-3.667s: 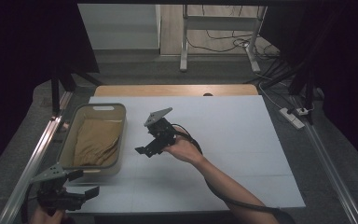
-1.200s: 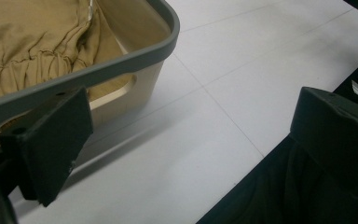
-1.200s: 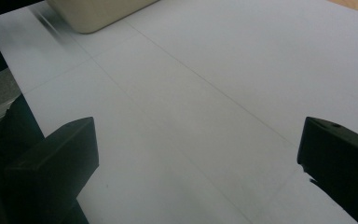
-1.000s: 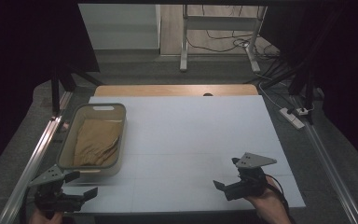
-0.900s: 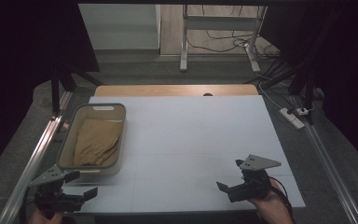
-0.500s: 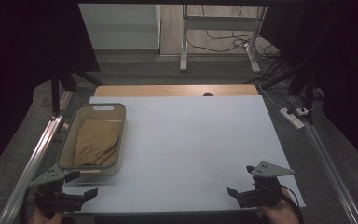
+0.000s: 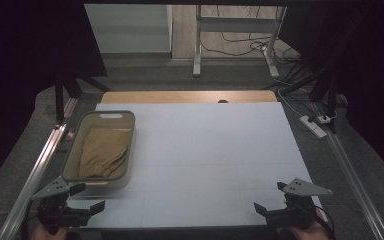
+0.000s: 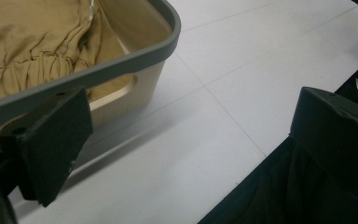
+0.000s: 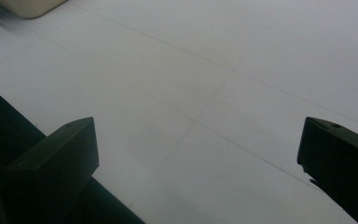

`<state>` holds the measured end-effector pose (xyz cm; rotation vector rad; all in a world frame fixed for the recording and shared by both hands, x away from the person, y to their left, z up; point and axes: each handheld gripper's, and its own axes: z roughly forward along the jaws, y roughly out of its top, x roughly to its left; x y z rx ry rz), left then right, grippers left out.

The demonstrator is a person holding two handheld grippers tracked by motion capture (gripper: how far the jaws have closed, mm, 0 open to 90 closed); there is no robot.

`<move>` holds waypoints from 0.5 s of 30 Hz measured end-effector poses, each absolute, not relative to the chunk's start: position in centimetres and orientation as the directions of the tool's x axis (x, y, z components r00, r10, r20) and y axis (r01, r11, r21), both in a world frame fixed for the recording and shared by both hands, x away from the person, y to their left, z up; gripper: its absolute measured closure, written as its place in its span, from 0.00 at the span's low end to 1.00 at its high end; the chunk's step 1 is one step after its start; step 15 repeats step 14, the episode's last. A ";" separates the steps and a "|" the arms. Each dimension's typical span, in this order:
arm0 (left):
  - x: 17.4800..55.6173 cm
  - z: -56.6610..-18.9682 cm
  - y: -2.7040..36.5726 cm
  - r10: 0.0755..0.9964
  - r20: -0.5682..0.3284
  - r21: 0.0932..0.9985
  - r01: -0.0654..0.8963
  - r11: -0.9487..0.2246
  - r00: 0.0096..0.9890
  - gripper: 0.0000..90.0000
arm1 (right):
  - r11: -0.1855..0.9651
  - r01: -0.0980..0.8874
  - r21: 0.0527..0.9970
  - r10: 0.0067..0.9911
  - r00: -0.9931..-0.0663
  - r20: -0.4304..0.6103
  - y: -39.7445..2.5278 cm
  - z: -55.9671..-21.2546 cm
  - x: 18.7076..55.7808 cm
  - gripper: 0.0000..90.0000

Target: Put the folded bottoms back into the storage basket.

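Note:
A beige basket (image 7: 131,150) with a grey rim stands at the left of the white table (image 7: 205,150). A tan cloth (image 7: 102,152) lies crumpled inside it. My left gripper (image 7: 92,196) hovers at the table's near left corner, just in front of the basket, open and holding nothing. In the left gripper view the basket's rim (image 8: 135,56) and the cloth (image 8: 32,42) are close ahead of the open left gripper (image 8: 196,140). My right gripper (image 7: 268,196) sits at the near right edge, open and holding nothing. Bare table lies under the open right gripper (image 9: 198,158).
A wooden strip (image 7: 187,96) runs along the table's far edge. A metal rail (image 7: 35,170) lines the left side and a power strip (image 7: 314,126) lies on the floor at the right. The basket's corner (image 9: 28,5) appears far off in the right gripper view.
My right gripper has drawn back from the middle of the table, beside the basket, to the near right edge. The left gripper and the basket have stayed put.

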<state>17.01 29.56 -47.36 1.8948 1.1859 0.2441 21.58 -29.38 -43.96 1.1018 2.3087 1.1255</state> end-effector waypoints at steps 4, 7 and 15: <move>17.0 -47.4 29.6 0.811 -0.264 0.744 0.645 -0.174 0.522 0.00 | 0.390 0.503 0.771 0.781 -0.624 0.011 -29.8 -43.9 21.1 0.00; 17.0 -47.4 29.7 0.812 -0.266 0.737 0.652 -0.177 0.520 0.00 | 0.387 0.510 0.768 0.792 -0.611 0.006 -30.0 -43.9 20.7 0.00; 17.1 -47.4 29.9 0.803 -0.295 0.741 0.654 -0.150 0.518 0.01 | 0.365 0.534 0.762 0.803 -0.596 0.033 -30.5 -43.9 20.6 0.00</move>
